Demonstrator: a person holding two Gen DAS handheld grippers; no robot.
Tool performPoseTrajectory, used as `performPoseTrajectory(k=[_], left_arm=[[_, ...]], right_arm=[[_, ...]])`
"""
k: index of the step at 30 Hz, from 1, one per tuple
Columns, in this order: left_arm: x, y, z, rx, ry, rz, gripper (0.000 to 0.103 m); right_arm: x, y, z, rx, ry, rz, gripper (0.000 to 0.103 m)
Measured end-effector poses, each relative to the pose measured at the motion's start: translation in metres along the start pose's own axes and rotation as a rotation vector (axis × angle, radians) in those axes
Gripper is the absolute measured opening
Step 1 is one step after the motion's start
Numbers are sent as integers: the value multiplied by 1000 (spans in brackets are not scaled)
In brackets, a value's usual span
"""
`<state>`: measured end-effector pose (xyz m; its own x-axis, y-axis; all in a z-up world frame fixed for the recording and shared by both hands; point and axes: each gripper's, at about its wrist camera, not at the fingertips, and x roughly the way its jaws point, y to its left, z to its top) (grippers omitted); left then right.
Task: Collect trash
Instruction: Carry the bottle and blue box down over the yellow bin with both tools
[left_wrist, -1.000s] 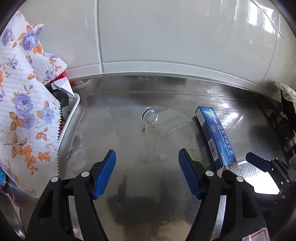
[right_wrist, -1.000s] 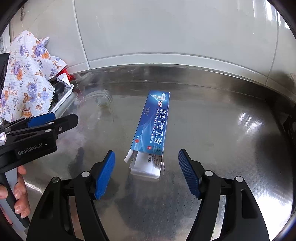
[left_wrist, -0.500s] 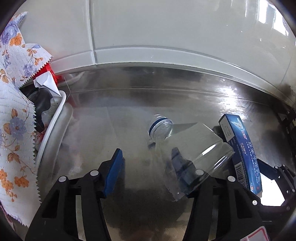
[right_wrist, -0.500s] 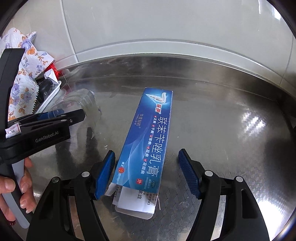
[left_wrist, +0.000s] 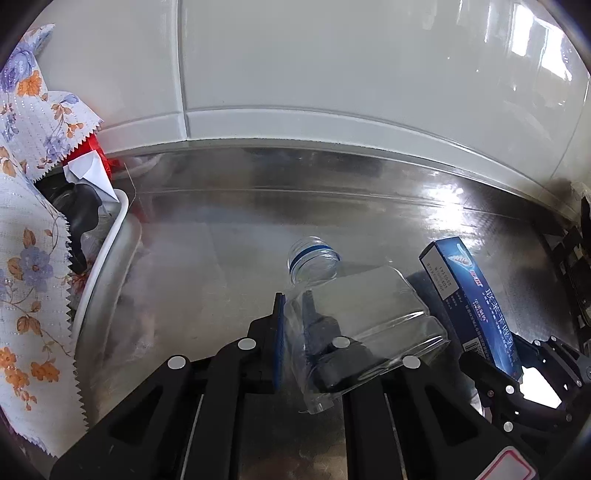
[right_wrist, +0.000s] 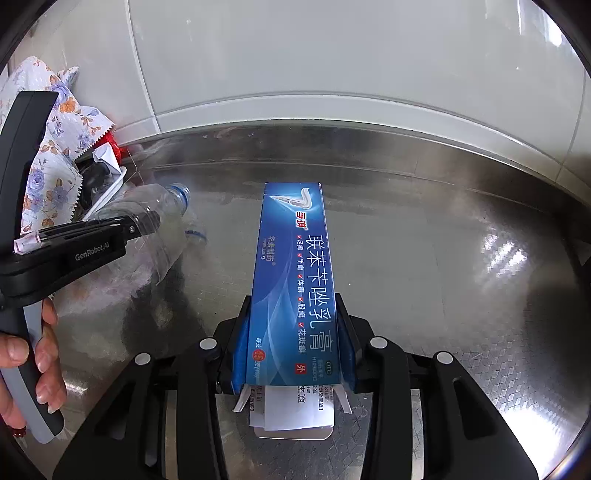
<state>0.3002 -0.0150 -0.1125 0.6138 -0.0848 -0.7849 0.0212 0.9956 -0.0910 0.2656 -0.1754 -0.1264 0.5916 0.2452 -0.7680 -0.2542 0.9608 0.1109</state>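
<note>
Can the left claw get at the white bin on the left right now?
Probably not for grasping: the left claw has just closed on the flattened clear bottle, so it is occupied. The metal counter between it and the white bin looks bare, so carrying the bottle over seems unobstructed.

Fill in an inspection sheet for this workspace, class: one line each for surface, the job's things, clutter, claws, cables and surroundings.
Surface: shiny patterned steel counter, with glare.
Job's things: crushed clear plastic bottle with a blue neck ring, uncapped; long blue printed carton, with white paper sticking out of its near open end.
Clutter: white-rimmed basin at the left holding dark and red items, draped with a floral cloth.
Claws: left claw has just been closing and pinches the bottle's flattened wall; right claw has just been closing and clamps the carton's sides.
Cables: nothing seen.
Surroundings: white tiled wall behind the counter; a hand holds the left tool's handle.
</note>
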Motion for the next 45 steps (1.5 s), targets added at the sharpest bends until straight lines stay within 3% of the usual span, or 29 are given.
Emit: performPoseTrajectory(k=[9, 17, 33, 45], left_arm=[[-30, -3, -7, 24, -20, 0, 10], [-78, -3, -37, 39, -26, -7, 10], [-195, -3, -131, 112, -40, -81, 10], [-257, -14, -211, 118, -42, -102, 10]], right_arm=[[-25, 5, -6, 6, -19, -2, 41], [-59, 15, -23, 20, -32, -11, 41], [-184, 44, -105, 111, -101, -53, 41], [-266, 64, -175, 68, -120, -44, 41]])
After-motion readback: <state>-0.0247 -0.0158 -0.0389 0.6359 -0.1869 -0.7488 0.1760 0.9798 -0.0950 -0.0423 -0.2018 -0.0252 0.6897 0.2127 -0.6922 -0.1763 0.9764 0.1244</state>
